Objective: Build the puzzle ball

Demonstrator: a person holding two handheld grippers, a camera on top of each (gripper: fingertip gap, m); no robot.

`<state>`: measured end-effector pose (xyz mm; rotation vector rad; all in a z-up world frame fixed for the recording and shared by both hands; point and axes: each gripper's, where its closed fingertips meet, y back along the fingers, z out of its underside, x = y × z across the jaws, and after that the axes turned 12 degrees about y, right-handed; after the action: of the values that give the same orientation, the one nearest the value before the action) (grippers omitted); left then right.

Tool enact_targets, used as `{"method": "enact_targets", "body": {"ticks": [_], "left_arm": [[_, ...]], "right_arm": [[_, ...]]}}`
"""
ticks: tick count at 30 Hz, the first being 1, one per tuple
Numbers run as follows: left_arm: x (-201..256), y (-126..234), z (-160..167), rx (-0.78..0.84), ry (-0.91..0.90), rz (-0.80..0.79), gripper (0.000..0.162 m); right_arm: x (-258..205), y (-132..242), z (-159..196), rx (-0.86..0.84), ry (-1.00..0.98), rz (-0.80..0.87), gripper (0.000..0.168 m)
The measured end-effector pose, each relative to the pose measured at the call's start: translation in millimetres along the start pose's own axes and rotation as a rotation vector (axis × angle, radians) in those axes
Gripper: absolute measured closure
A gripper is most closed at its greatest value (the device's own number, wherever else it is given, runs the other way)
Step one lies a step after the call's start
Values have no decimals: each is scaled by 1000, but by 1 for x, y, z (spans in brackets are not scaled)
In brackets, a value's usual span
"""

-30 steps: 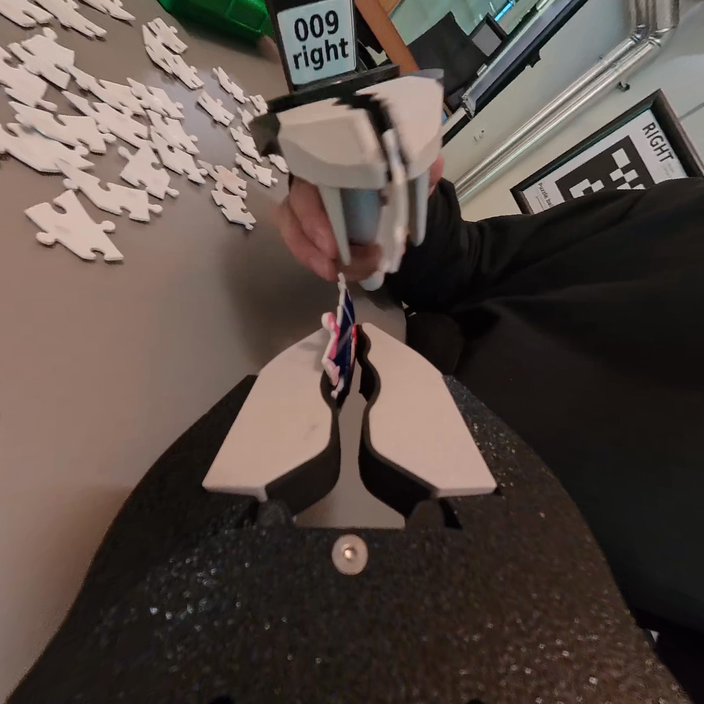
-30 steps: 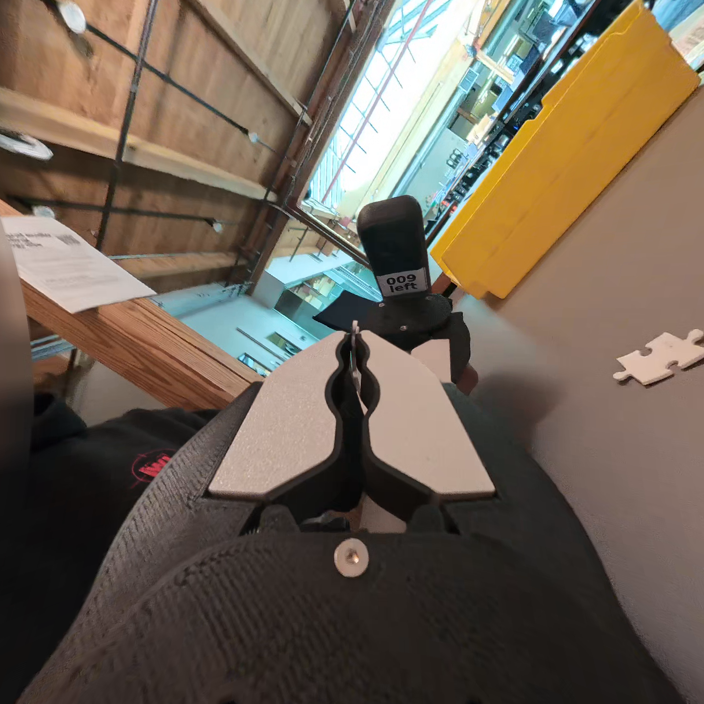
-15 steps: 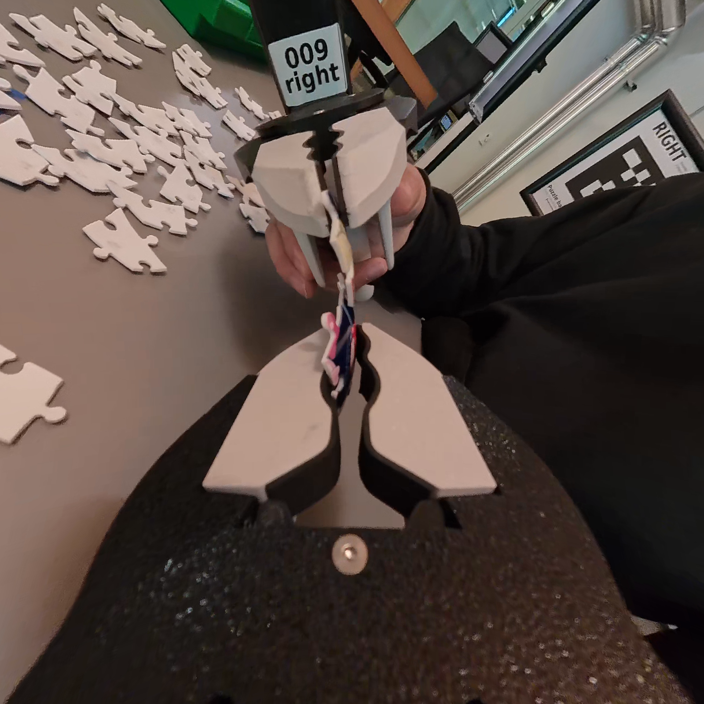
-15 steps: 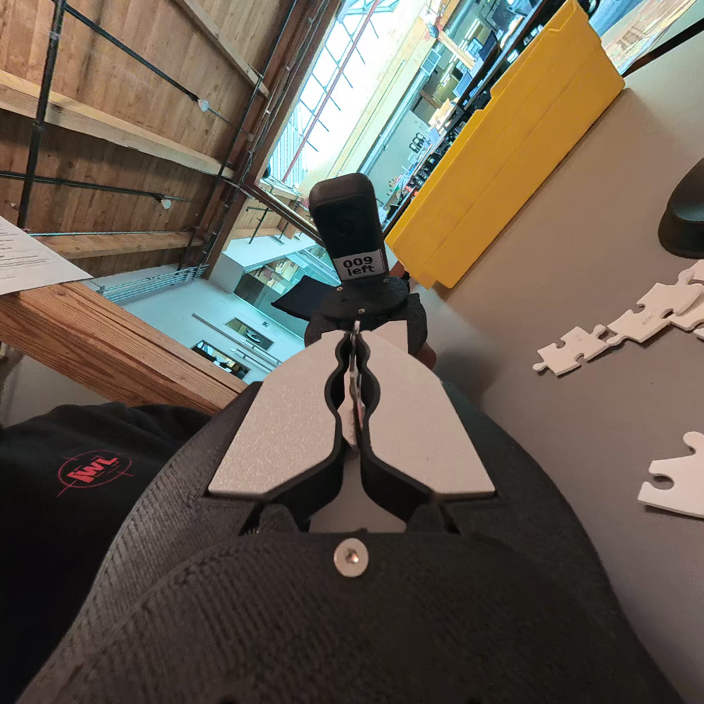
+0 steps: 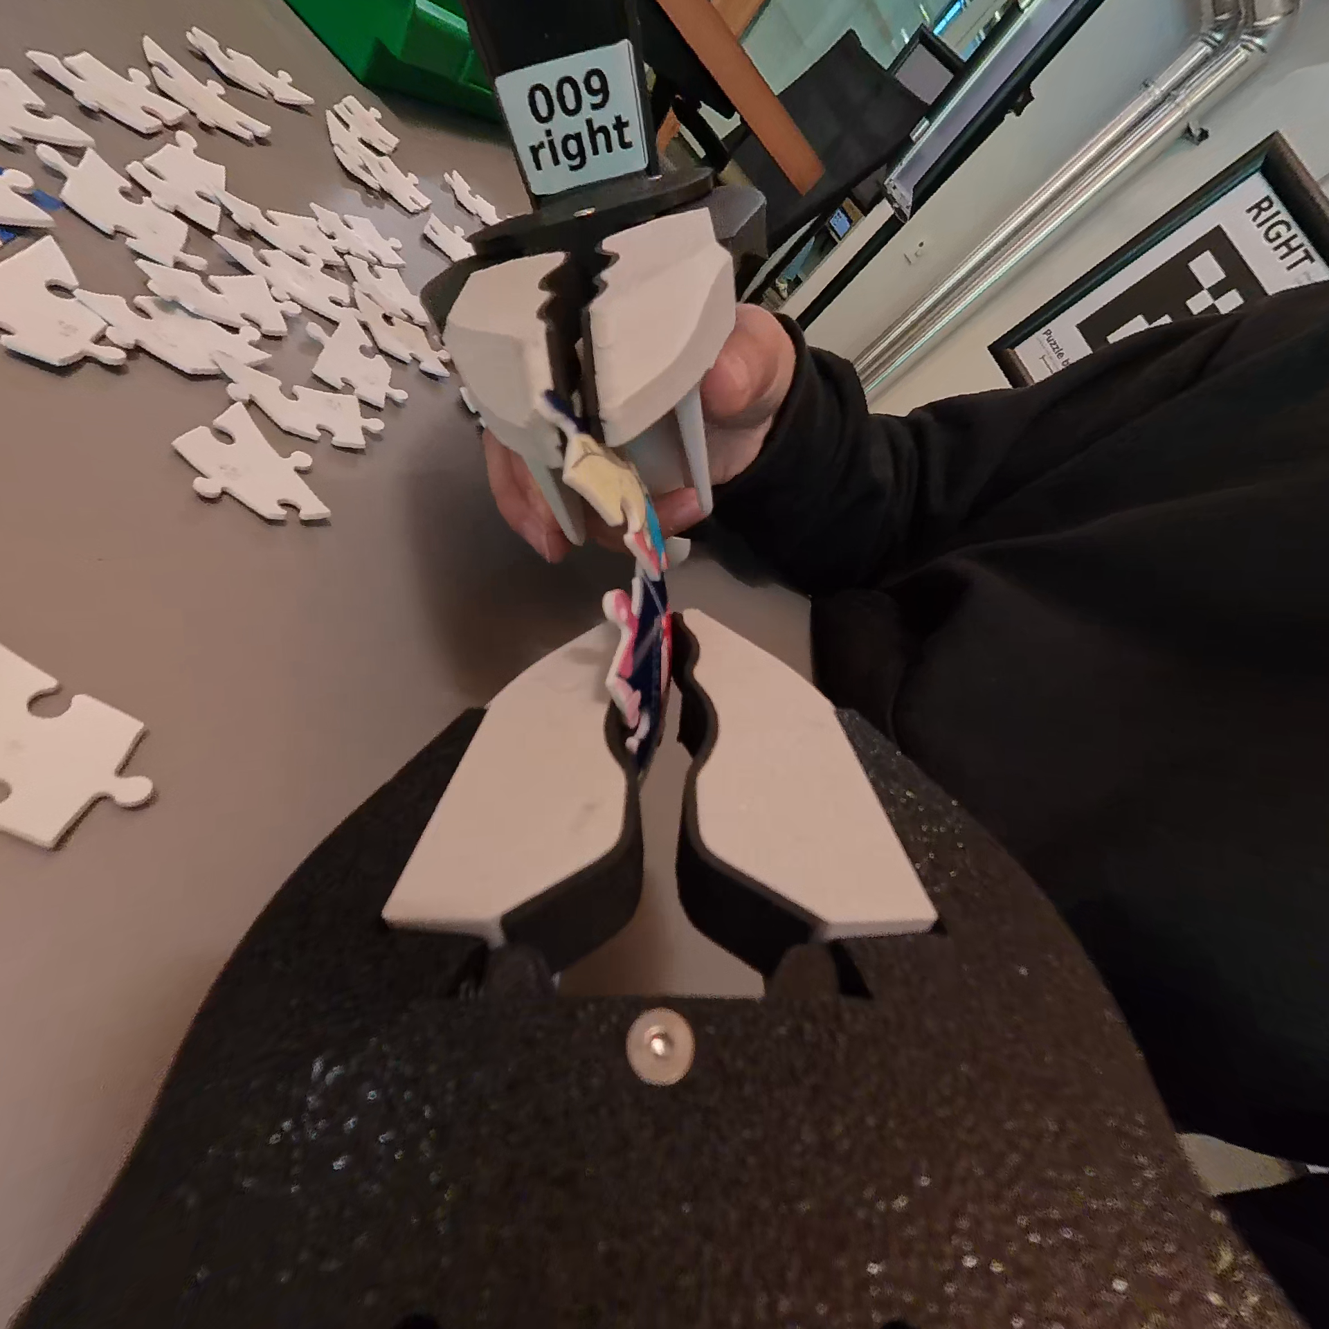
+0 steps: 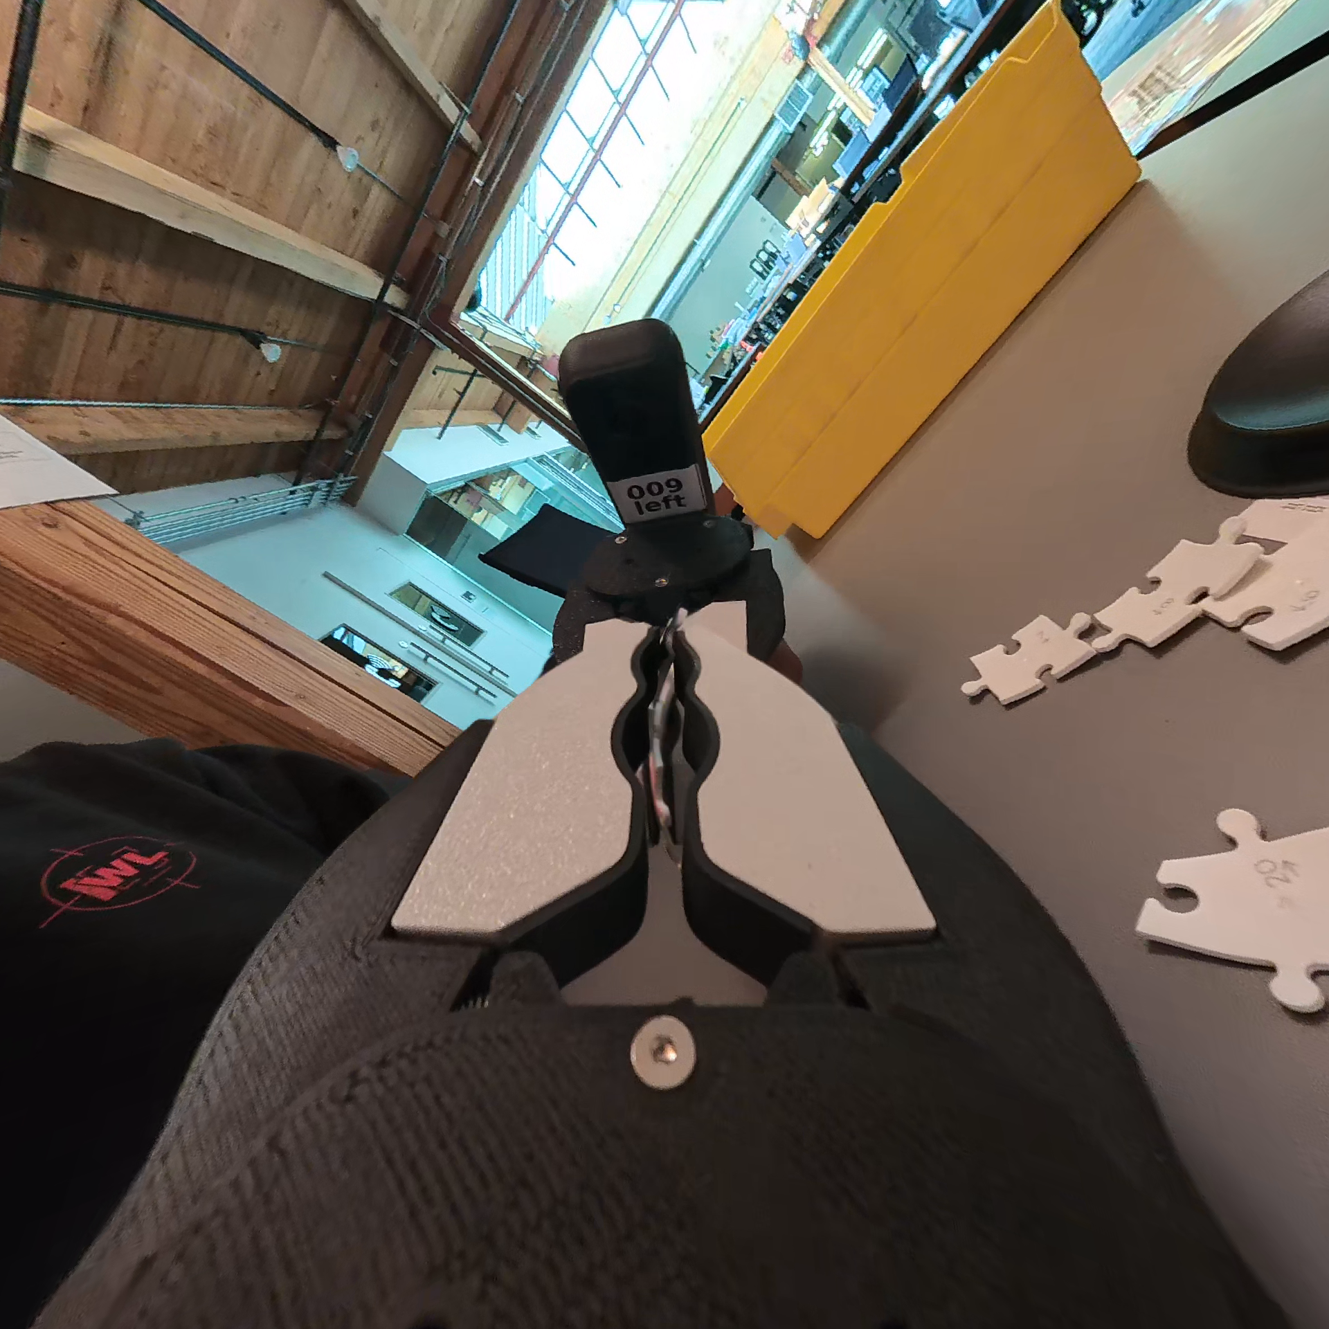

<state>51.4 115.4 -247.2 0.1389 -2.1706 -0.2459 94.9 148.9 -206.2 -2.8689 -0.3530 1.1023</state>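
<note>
Early stage: left claw grips piece, right claw grips another, apparently mating; loose pieces cover tabletop.

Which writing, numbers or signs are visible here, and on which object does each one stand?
I quote no writing; these bear it:
Pale blue label on right gripper.
White label on left gripper.
Black-framed wall sign.
Red logo on black garment.
White flat puzzle pieces: faint marks.

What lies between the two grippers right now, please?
Only the two puzzle pieces, tip to tip: the left gripper holds a dark one, the right gripper a pale one. Left wrist view.
</note>
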Motion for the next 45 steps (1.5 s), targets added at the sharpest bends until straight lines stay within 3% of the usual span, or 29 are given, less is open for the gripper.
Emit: {"method": "enact_targets", "body": {"ticks": [30,45], "left_arm": [[1,-1,5,-5,53,110,159],[2,-2,7,-11,44,109,159]], "right_arm": [[7,2,8,48,-58,-12,165],[-8,0,5,58,-43,-100,166]]}}
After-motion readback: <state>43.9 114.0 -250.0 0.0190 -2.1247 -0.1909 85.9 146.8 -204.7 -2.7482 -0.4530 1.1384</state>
